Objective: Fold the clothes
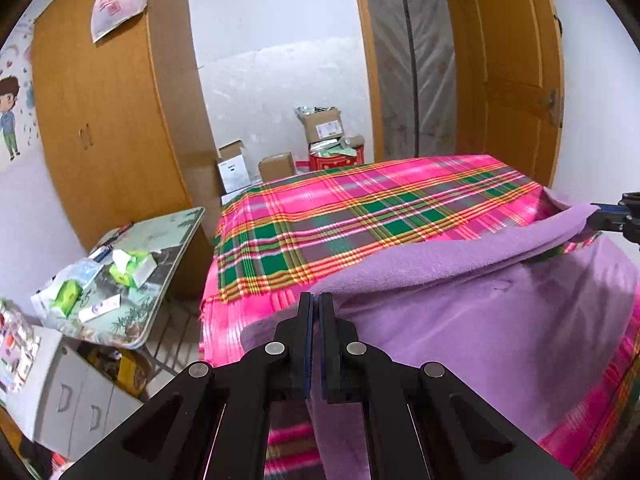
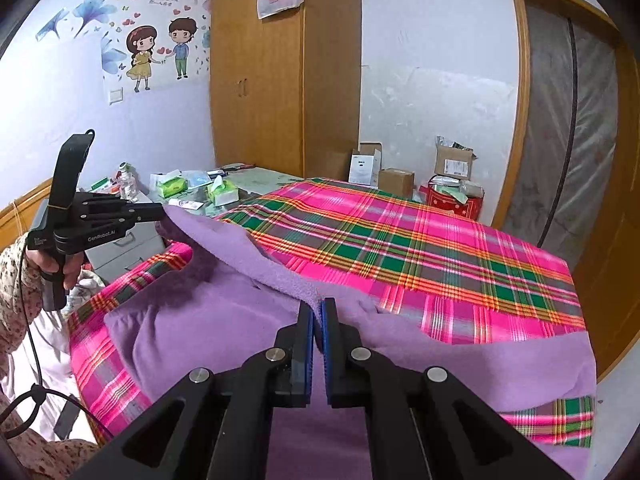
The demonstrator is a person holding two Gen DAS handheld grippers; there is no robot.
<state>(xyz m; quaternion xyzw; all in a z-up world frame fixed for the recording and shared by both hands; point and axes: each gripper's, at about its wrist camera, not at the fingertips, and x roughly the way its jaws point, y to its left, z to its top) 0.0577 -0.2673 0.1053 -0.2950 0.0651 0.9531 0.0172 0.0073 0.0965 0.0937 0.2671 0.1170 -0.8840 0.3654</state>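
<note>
Presently, a soft lilac fleece garment [image 1: 460, 320] is seen spread over the near part of a bed covered with a pink, green and yellow plaid blanket [image 1: 360, 216], filling the lower centre and lower right of the left wrist view. Its far edge is raised off the blanket and stretched as a band between the two tools.

The black left gripper [image 1: 316, 304] is observed at lower centre of its own view, jaws clamped together on that raised edge of the garment; in the right wrist view the same tool [image 2: 160, 212] is found at middle left, held by a hand [image 2: 52, 264] in a floral sleeve, its tip pinching a corner of lilac fabric.

The black right gripper [image 2: 318, 312], fitted with blue pads, is noted at lower centre of its view, likewise clenched on a fold of the fleece. Its tip [image 1: 596, 210] is visible at the right edge of the left wrist view, touching the fabric.

A tall orange-brown wooden wardrobe [image 2: 260, 72] is recorded at upper centre, and a cluttered marble-patterned side table [image 1: 140, 272] at the left of the left wrist view, beside the bed.
</note>
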